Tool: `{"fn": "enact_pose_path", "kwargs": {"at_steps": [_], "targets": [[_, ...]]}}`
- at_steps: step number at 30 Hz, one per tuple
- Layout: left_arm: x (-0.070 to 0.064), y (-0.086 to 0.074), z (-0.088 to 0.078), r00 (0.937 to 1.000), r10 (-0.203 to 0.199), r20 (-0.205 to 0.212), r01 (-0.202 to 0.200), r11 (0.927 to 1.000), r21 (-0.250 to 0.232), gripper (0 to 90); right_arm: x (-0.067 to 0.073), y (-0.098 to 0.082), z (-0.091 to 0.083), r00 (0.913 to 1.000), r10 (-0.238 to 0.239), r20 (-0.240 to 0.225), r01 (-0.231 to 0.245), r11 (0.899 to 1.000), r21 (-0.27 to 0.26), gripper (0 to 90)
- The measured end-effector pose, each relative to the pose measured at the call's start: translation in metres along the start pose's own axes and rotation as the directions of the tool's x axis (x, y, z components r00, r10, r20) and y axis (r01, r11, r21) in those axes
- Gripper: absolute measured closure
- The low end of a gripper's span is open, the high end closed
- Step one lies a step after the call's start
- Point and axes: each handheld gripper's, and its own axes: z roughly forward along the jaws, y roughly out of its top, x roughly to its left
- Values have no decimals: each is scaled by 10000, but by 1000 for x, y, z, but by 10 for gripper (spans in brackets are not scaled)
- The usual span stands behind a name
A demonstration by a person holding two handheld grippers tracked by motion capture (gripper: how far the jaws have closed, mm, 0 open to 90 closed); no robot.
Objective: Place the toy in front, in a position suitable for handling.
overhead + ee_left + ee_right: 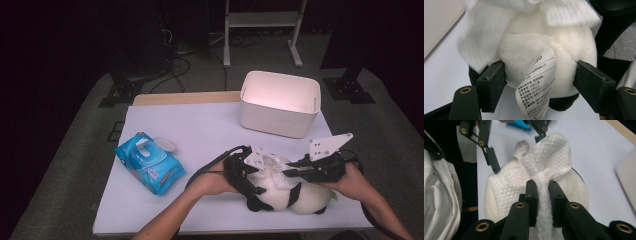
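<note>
A black-and-white panda plush (300,196) lies at the table's front right. My left gripper (248,172) grips its white body from the left. In the left gripper view the two pads (491,85) press into the fur of the panda plush (529,50) on either side of a printed label (539,82). A white textured wipe (272,164) is draped over the plush. My right gripper (543,192) is shut on a bunched part of the wipe (549,152), coming in from the right gripper's (296,172) side of the table.
A blue wet-wipe pack (150,164) with its lid flipped open lies at the left of the white table (200,125). A white bin (280,102) stands at the back right. Both hands rest near the front edge.
</note>
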Motion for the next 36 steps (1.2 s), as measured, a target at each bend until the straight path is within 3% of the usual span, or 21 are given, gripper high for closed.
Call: {"fn": "enact_pose_path", "kwargs": {"at_steps": [7,10,14,18,20,25,27,31,36], "targets": [[2,0,-1,10000,-2,5,2,9999,168,260,-11,-22,-7,9975,658,265,-668,9971,377,793],[2,1,-2,10000,1,50,-2,9998,218,259,-14,-29,-6,9956,921,139,-925,9954,261,794],[2,5,-9,9999,168,18,-169,9991,389,248,-8,-25,2,9975,677,193,-684,9969,391,795],[4,10,-21,10000,21,54,-21,10000,-84,248,0,-15,12,9994,330,-80,-327,9986,421,797],[5,14,-24,9999,114,-50,-115,9999,-53,248,5,-9,18,9997,85,-208,-75,9986,517,798],[7,13,-19,9996,-71,265,66,9998,168,238,19,2,28,9982,-465,-370,488,9968,634,798],[6,10,-16,9991,-78,409,70,9998,193,256,19,3,28,9981,-507,-360,530,9963,674,797],[1,11,-13,9996,57,270,-65,9995,298,283,14,1,21,9987,-329,-396,353,9975,605,797],[-2,13,-13,9993,225,311,-237,9989,403,287,6,-8,10,9998,-122,-130,130,9979,635,797]]}}
